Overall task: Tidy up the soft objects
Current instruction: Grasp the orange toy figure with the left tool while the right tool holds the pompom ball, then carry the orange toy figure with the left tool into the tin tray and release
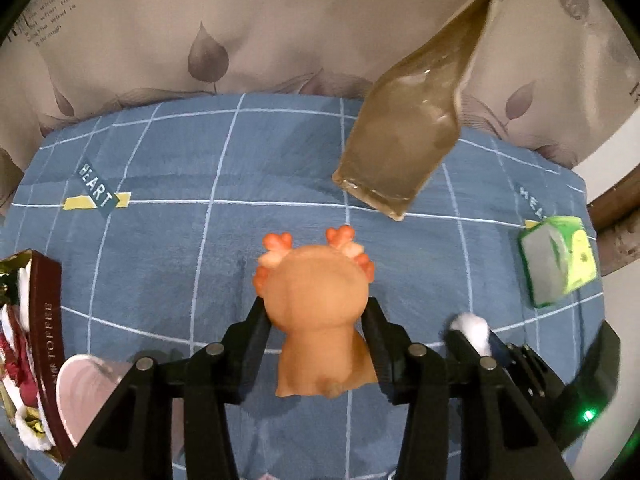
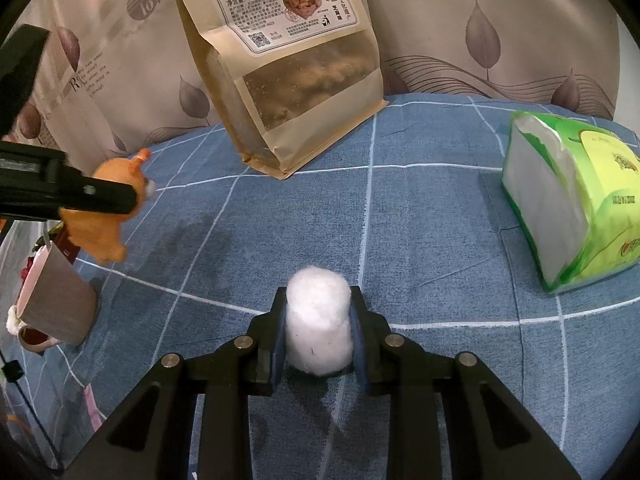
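Toy (image 1: 316, 300) is squeezed by the left gripper (image 1: 316, 312) and might slip. Right gripper (image 2: 318, 320) pinches the cotton ball (image 2: 318, 320), which could squash.

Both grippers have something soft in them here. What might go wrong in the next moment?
1. The left gripper pinches the orange plush toy only at its narrow neck, clear of the blue grid cloth; it may slip out.
2. The right gripper squeezes the white cotton roll, which may deform or shed fibres.
3. The pink-lined mug sits just below the toy in the right wrist view; a drop or a low swing may knock it.
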`<state>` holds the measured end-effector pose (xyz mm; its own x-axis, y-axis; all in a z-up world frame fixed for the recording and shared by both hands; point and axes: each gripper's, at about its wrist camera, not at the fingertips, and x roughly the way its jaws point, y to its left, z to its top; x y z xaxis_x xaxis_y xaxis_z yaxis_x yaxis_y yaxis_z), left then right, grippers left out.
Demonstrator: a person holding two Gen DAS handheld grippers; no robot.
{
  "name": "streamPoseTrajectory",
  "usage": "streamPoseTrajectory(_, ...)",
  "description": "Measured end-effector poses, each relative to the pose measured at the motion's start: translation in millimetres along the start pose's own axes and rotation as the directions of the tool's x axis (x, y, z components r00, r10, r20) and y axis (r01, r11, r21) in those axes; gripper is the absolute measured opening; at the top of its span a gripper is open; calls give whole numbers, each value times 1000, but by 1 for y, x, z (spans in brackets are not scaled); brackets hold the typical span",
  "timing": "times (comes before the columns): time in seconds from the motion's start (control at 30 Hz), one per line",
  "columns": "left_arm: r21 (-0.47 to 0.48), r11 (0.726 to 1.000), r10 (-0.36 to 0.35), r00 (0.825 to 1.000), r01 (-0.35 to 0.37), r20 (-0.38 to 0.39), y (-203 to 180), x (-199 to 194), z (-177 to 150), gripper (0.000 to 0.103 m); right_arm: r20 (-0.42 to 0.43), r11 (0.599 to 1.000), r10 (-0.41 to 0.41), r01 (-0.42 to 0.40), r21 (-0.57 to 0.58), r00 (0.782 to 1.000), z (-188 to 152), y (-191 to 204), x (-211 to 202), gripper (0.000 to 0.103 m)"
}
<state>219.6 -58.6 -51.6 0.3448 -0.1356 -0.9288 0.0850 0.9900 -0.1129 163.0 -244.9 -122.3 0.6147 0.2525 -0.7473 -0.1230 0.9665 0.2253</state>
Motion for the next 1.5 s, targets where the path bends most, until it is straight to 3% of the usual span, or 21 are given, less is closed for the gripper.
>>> streamPoseTrajectory(0.33,56,998,-11,998,7,69,0,-53,-17,47,0,1000,-12,12,-9,1000,0,0,0,25)
streamPoseTrajectory(0.57,59,998,3,993,-10,116,24,-93,-35,47,0,1000,-18,18,-13,1000,0,1,0,25)
streamPoseTrajectory(0.97,-75,984,170,971,-159,170,123,-142,-50,47,-1,999,-31,31,-22,1000,-1,4,1,25)
streamPoseTrajectory(1.2,-192,951,269,954,-241,133,193,-140,-57,47,-1,999,-40,40,-29,999,-1,5,2,25)
streamPoseTrajectory(1.5,-274,913,336,938,-301,90,251,-132,-66,47,-1,998,-52,52,-38,999,-1,7,3,25)
